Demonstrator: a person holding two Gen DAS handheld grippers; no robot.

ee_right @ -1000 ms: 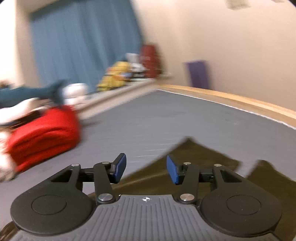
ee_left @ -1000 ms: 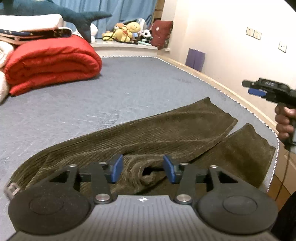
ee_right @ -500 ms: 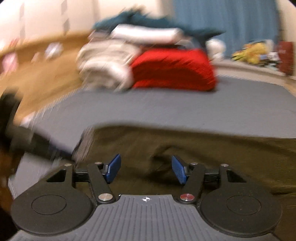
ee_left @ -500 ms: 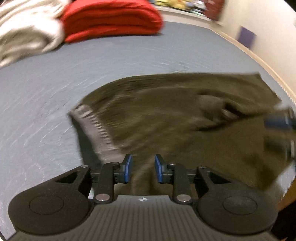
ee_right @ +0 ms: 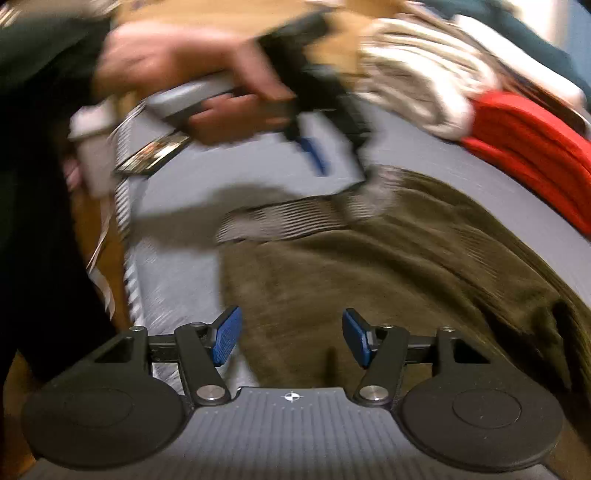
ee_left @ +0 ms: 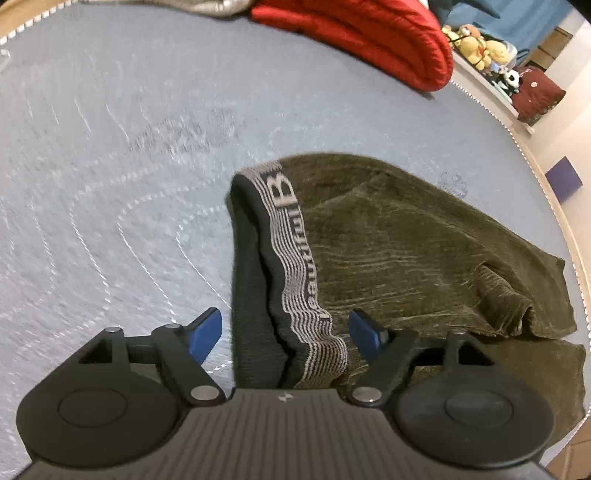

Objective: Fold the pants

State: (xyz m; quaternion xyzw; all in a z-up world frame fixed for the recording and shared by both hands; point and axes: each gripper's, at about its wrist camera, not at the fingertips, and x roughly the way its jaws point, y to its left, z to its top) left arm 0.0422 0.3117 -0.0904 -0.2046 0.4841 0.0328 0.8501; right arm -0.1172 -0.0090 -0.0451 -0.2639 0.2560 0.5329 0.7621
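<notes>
Olive corduroy pants (ee_left: 406,251) lie on the grey bed (ee_left: 110,147), legs towards the right. Their striped, lettered waistband (ee_left: 295,258) runs up between the blue pads of my left gripper (ee_left: 284,321). Its jaws are opening wide and neither pad presses on the band. In the blurred right wrist view, my right gripper (ee_right: 291,321) stands open just above the pants (ee_right: 369,277) near the bed's edge, with nothing pinched. Beyond it lies the waistband (ee_right: 288,218), and above that a hand (ee_right: 207,74) holds the left gripper.
A folded red quilt (ee_left: 369,33) and pale blankets (ee_right: 417,81) are stacked at the far side of the bed. Plush toys (ee_left: 476,40) sit on a ledge. The bed's wooden rim (ee_left: 554,206) runs along the right. A person's dark clothing (ee_right: 37,184) fills the left.
Both grippers have swung from the leg end to the waistband end and tipped downward. The left jaws narrowed, then spread wide around the waistband. The right jaws have widened slightly.
</notes>
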